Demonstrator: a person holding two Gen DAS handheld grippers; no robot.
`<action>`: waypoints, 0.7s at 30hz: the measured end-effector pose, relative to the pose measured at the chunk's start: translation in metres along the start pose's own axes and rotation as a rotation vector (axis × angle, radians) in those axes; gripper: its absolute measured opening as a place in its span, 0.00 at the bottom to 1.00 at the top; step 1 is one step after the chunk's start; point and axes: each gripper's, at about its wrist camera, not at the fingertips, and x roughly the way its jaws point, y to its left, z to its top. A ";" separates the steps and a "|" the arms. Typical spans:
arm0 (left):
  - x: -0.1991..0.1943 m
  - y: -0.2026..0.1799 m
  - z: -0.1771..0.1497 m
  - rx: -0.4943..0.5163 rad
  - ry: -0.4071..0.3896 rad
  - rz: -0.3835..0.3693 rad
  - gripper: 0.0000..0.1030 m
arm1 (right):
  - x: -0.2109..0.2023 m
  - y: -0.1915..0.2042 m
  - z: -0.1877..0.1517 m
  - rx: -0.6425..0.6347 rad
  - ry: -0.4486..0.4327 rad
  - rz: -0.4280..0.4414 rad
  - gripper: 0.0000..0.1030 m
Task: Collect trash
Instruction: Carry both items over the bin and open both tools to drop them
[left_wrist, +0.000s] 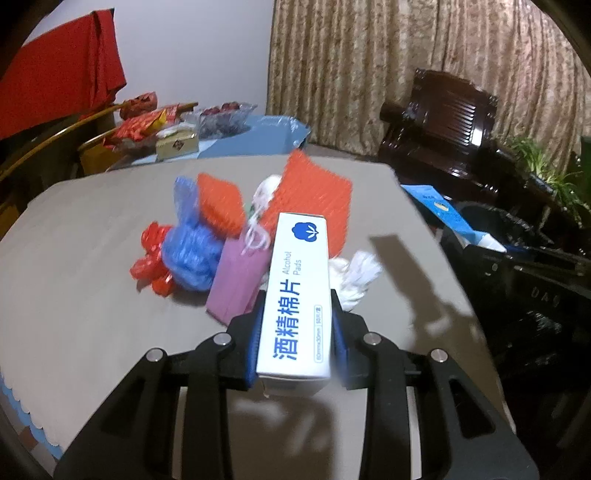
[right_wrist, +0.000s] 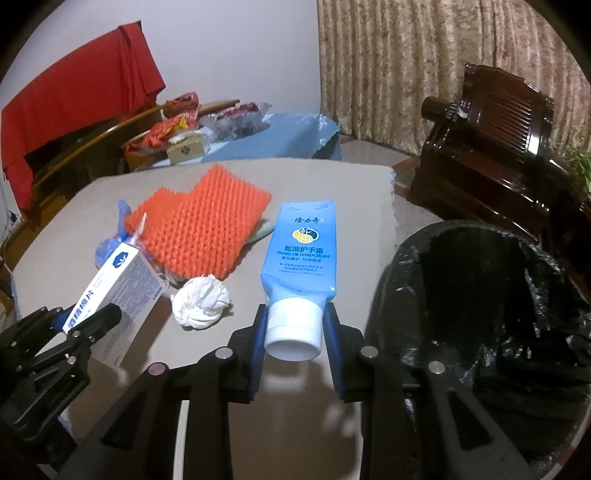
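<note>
Left gripper (left_wrist: 295, 332) is clamped on the white cardboard alcohol-pad box with blue print (left_wrist: 295, 295), pads pressing its two long sides near the back end; the box sticks forward, lower centre of the left wrist view, clear of the table. Looks light and stiff, but thin card, so hard squeeze would likely crush it. Current hold on the long faces looks fine.

Right gripper (right_wrist: 293, 332) is clamped on the white cap of the blue plastic hand-cream tube (right_wrist: 299, 258), centre of the right wrist view, tube body pointing away. The cap is the rigid part and the best hold; the body is soft and probably slippery, and would likely flex.

Still on the grey tabletop (left_wrist: 92, 295): crumpled white tissue ball (right_wrist: 201, 301), orange spiked plastic mats (right_wrist: 203, 232), purple flat pouch (left_wrist: 236, 284), blue crumpled plastic bag (left_wrist: 188, 254), red crumpled wrapper (left_wrist: 151, 258). All look light. Bags and tissue are soft, so pinch a fold; take the mats by an edge.

Bin lined with a black plastic bag (right_wrist: 480, 295) sits at the right of the right wrist view, just off the table edge. Both held items seem ready to go there.
</note>
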 end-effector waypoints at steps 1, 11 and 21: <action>-0.004 -0.005 0.004 0.007 -0.009 -0.008 0.29 | -0.006 -0.003 0.000 0.006 -0.011 -0.004 0.29; -0.006 -0.072 0.036 0.081 -0.047 -0.156 0.29 | -0.061 -0.058 0.000 0.103 -0.092 -0.103 0.29; 0.016 -0.177 0.060 0.173 -0.042 -0.353 0.29 | -0.091 -0.150 -0.025 0.235 -0.094 -0.286 0.29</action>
